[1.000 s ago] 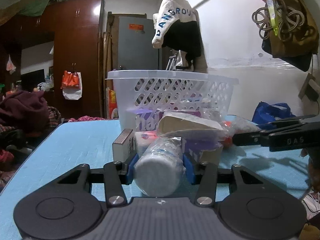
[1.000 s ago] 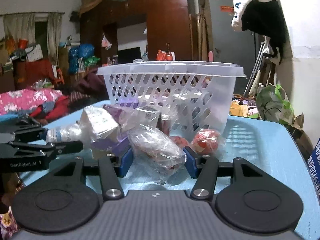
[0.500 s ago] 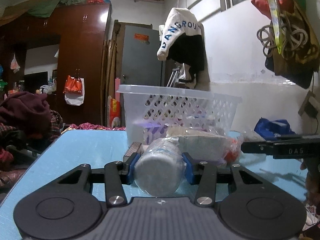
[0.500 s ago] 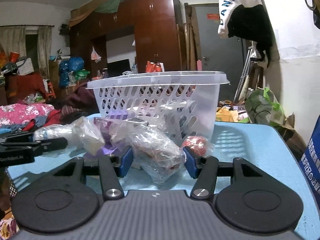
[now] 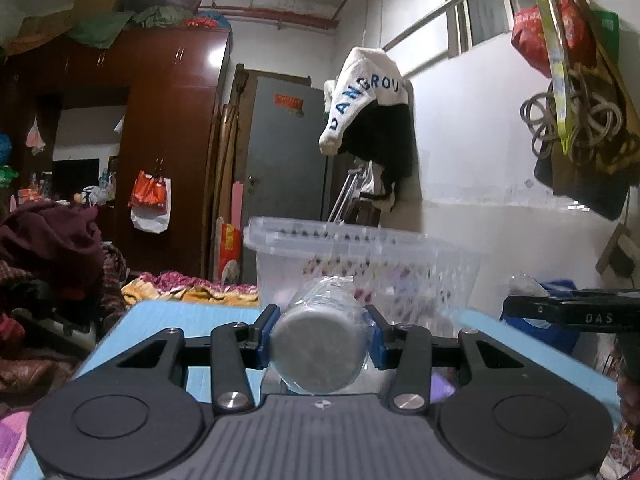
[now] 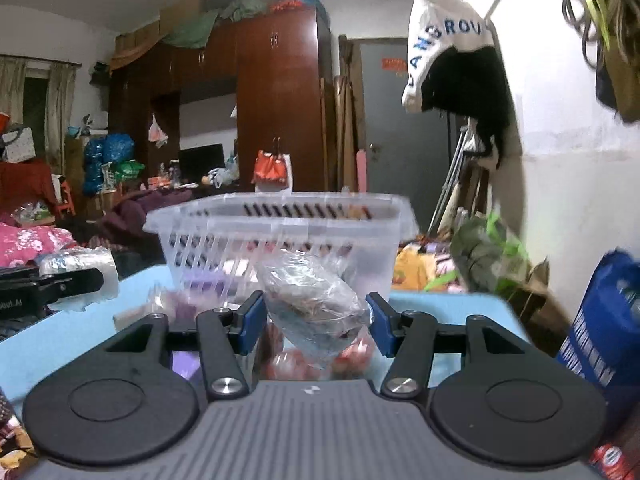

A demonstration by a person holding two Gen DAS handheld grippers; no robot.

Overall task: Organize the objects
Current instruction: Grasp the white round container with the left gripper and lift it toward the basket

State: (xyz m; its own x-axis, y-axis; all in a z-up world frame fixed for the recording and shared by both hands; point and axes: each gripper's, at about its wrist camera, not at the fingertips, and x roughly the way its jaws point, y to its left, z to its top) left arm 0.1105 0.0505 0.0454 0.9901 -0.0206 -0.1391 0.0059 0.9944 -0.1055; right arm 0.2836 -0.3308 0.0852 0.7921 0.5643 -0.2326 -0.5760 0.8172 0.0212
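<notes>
My left gripper [image 5: 320, 332] is shut on a plastic-wrapped white roll [image 5: 318, 350] and holds it above the blue table [image 5: 176, 316], in front of the clear slotted basket [image 5: 360, 256]. My right gripper [image 6: 314, 320] is shut on a clear plastic bag of dark items [image 6: 316, 304], lifted in front of the same basket [image 6: 280, 232]. Red-wrapped items [image 6: 288, 360] and purple packets [image 6: 186, 362] lie on the table [image 6: 72, 336] under it. The left gripper with its roll also shows at the left of the right wrist view [image 6: 76, 276], and the right gripper at the right of the left wrist view [image 5: 572, 312].
A white wall with hanging clothes [image 5: 372, 120] and bags [image 5: 576, 80] runs along the right. A blue bag [image 6: 608, 332] stands past the table's right edge. Wardrobes [image 6: 276, 112] and piled clothes [image 5: 48, 248] fill the room behind and to the left.
Both grippers have risen from the pile with their loads still held. The basket and table items now sit lower in both views.
</notes>
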